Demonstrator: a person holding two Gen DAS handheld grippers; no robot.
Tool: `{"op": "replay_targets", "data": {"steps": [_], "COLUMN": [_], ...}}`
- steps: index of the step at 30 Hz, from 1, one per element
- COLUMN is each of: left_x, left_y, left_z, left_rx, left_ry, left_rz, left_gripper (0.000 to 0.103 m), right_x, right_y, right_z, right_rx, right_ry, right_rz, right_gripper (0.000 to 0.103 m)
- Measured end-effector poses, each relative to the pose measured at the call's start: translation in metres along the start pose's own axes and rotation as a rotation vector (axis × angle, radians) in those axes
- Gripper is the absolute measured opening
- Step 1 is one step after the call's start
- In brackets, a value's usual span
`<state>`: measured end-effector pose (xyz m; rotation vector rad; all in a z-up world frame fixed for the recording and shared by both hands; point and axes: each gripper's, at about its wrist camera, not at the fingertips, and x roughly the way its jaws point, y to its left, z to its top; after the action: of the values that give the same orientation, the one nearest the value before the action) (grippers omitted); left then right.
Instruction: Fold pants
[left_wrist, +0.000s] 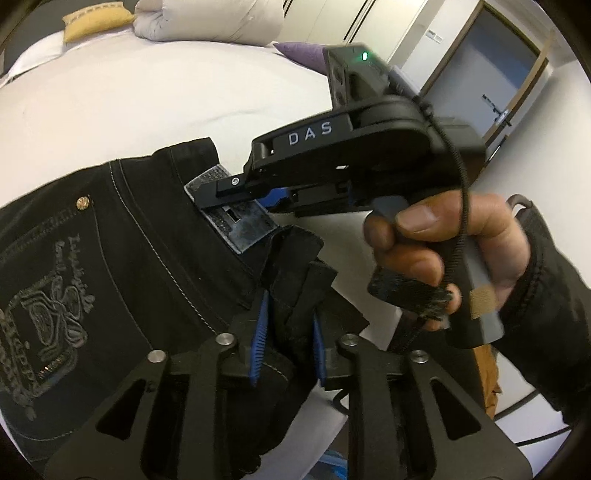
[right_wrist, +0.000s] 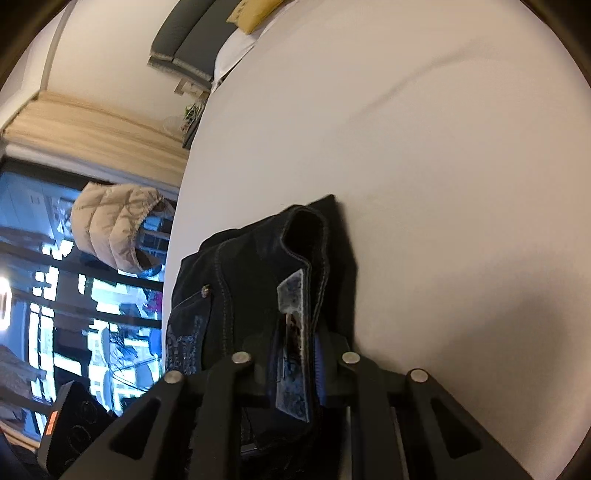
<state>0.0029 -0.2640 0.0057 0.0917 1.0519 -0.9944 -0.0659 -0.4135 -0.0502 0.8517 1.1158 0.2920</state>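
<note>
Black pants with an embroidered back pocket lie on the white bed. At the bottom of the left wrist view my left gripper has its blue pads closed on a bunched fold of the black fabric. A hand holds my right gripper, which pinches the waistband at the grey leather patch. In the right wrist view the right gripper is shut on that patch, and the waist of the pants stands up folded over the bed.
A yellow pillow, a rolled pale duvet and a purple cushion sit at the far end of the bed. A doorway is to the right. A beige puffer jacket hangs before a window.
</note>
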Motion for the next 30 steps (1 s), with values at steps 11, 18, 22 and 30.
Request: {"op": "replay_targets", "data": {"steps": [11, 18, 22, 30], "left_x": [-0.1, -0.125, -0.108, -0.061], "left_y": [0.038, 0.1, 0.138, 0.18], "left_z": [-0.019, -0.009, 0.019, 0.025], "left_rx": [-0.113, -0.196, -0.206, -0.214], "left_ry": [-0.096, -0.183, -0.133, -0.019], "left_rz": [-0.095, -0.005, 0.076, 0.191], "left_gripper": [0.063, 0.063, 0.062, 0.034], "right_x": [-0.045, -0.029, -0.005, -0.007], "right_y": [0.024, 0.079, 0.047, 0.037], "right_z": [-0.004, -0.029, -0.042, -0.043], "right_rx": [-0.017, -0.19, -0.092, -0.051], "right_ry": [-0.1, -0.014, 0.053, 0.009], "right_rz": [-0.119, -0.132, -0.217, -0.191], "right_gripper": [0.035, 0.035, 0.0, 0.0]}}
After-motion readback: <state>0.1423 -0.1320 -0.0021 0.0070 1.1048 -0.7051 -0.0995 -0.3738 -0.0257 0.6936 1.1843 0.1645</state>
